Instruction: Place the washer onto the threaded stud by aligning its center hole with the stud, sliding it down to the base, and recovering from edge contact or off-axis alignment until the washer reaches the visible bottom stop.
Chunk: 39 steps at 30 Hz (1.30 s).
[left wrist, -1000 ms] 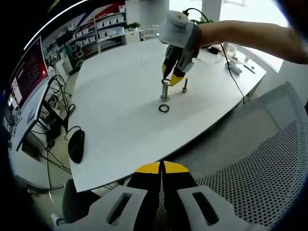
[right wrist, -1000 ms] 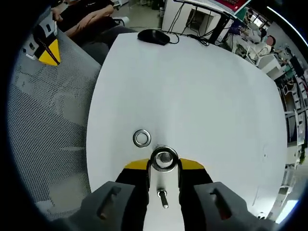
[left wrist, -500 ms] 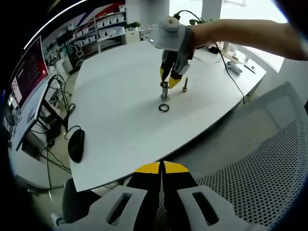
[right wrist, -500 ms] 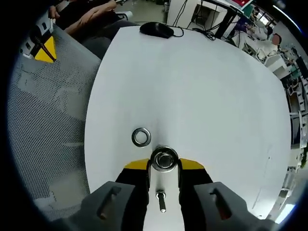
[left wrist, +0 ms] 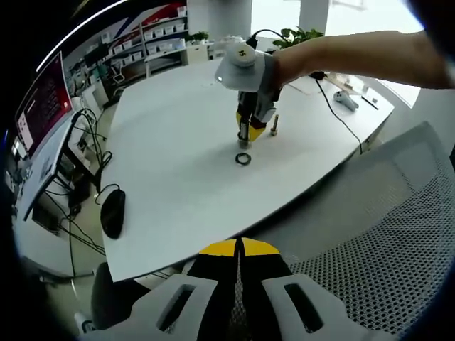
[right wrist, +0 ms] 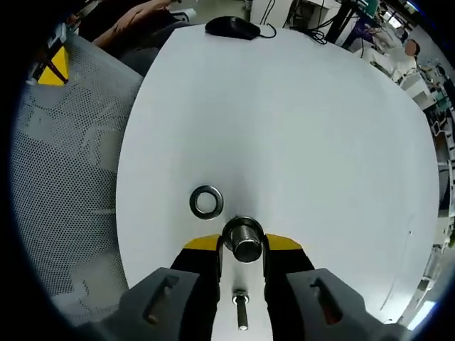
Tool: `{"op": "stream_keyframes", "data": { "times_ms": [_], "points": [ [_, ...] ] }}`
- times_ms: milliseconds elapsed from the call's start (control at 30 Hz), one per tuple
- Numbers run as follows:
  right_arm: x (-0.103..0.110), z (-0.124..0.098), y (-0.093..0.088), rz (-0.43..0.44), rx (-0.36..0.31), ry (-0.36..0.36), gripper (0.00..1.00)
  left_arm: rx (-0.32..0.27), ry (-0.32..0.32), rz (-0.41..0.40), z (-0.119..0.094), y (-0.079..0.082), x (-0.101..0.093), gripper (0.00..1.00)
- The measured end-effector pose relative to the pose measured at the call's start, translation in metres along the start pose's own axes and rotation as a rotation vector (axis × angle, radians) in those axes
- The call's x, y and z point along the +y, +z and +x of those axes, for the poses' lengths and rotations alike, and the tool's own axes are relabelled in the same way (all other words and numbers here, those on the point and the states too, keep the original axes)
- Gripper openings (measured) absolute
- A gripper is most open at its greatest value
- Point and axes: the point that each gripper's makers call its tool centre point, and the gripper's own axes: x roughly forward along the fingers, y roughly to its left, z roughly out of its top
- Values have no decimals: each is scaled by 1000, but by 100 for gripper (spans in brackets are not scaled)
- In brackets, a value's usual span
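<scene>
right tool (left wrist: 244, 133) lower, nearer table (left wrist: 178, 170) | its stud (right wrist: 244, 240) closer to loose washer (right wrist: 206, 202)

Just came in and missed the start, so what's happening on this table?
A person is working with two handheld grippers at a white table. The right gripper is shut on a washer directly over an upright threaded stud. A second stud stands beside it, and a spare washer lies flat on the table nearby. The left gripper hangs back over a mesh chair, shut and holding nothing.
</scene>
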Motion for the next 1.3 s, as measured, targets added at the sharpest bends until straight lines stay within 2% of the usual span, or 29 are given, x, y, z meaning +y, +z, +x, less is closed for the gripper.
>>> {"op": "stream_keyframes", "data": {
  "times_ms": [267, 333, 400, 533, 800, 1067, 1300],
  "points": [
    [4, 5, -2, 0, 9, -2, 24, -2, 3, -4, 0, 0, 1, 0],
    [4, 4, 1, -24, -15, -17, 30, -2, 3, -4, 0, 1, 1, 0],
    [7, 2, 0, -3, -15, -17, 37, -3, 4, -4, 0, 1, 0, 0],
    [5, -2, 2, 18, -46, -31, 43, -2, 4, -3, -1, 1, 0, 0],
    [13, -25, 16, 81, -161, -36, 44, -2, 5, -3, 0, 1, 1, 0],
    [23, -45, 29, 75, -242, -53, 44, -4, 5, -3, 0, 1, 1, 0],
    [36, -55, 40, 60, -284, -44, 43, -7, 4, -2, 0, 2, 1, 0]
  ]
}}
